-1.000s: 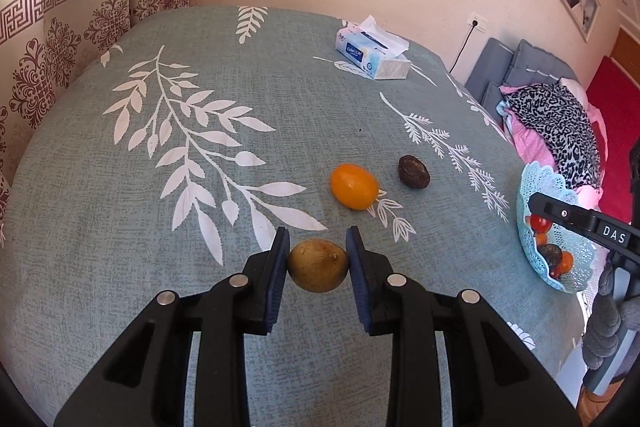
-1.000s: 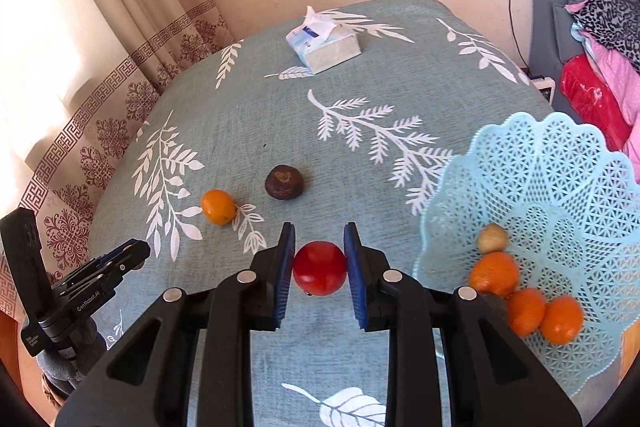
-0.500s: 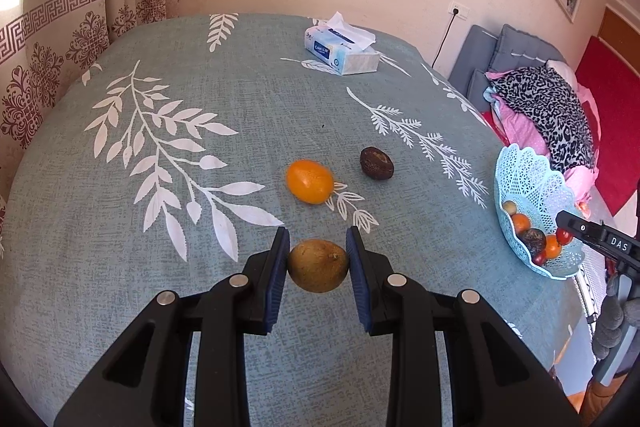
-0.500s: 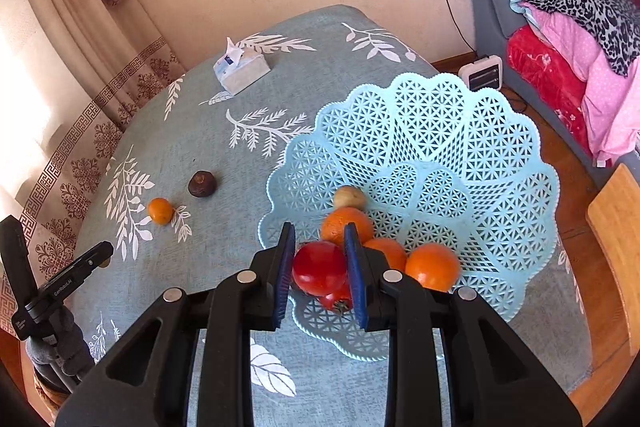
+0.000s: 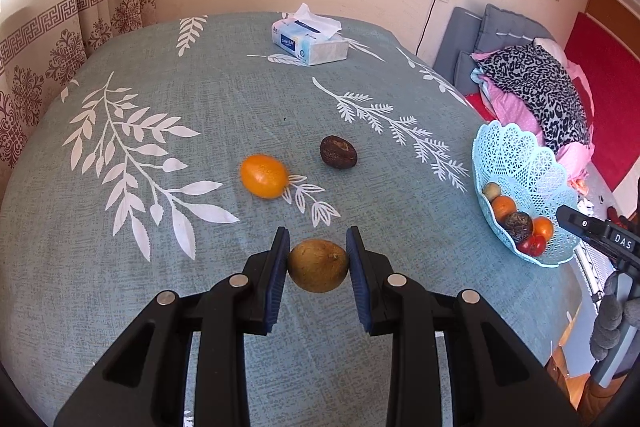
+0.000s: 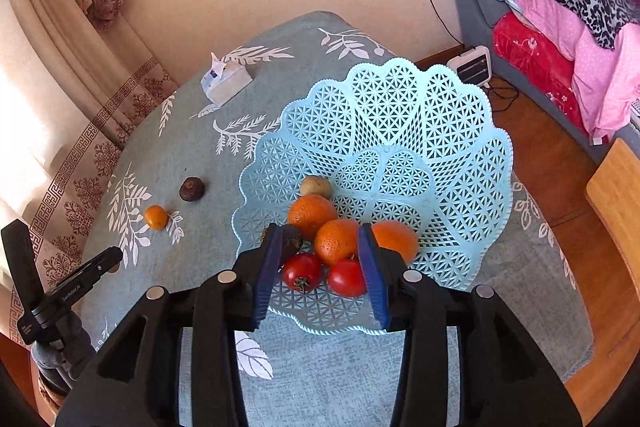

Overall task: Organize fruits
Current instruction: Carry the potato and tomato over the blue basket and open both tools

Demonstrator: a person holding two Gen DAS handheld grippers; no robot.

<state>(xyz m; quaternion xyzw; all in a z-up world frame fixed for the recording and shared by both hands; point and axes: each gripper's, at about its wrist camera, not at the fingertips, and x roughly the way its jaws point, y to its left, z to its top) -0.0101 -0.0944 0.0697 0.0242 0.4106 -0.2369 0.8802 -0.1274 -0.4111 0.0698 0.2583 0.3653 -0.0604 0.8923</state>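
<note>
The bench [image 5: 168, 235] carries a blue basket [image 6: 452, 131] near its edge. The right tool [image 6: 318, 269] hangs over it, opening, with 2 tomatoes [image 6: 302, 273] apparently loose beneath. The left tool [image 5: 318, 257] grips a brownish fruit [image 5: 318, 265].

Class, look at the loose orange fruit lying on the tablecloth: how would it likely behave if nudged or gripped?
The orange fruit is rounded and oval, so a nudge would probably roll it unevenly. Its glossy skin may slip between flat pads. The woven tablecloth should slow it.
</note>
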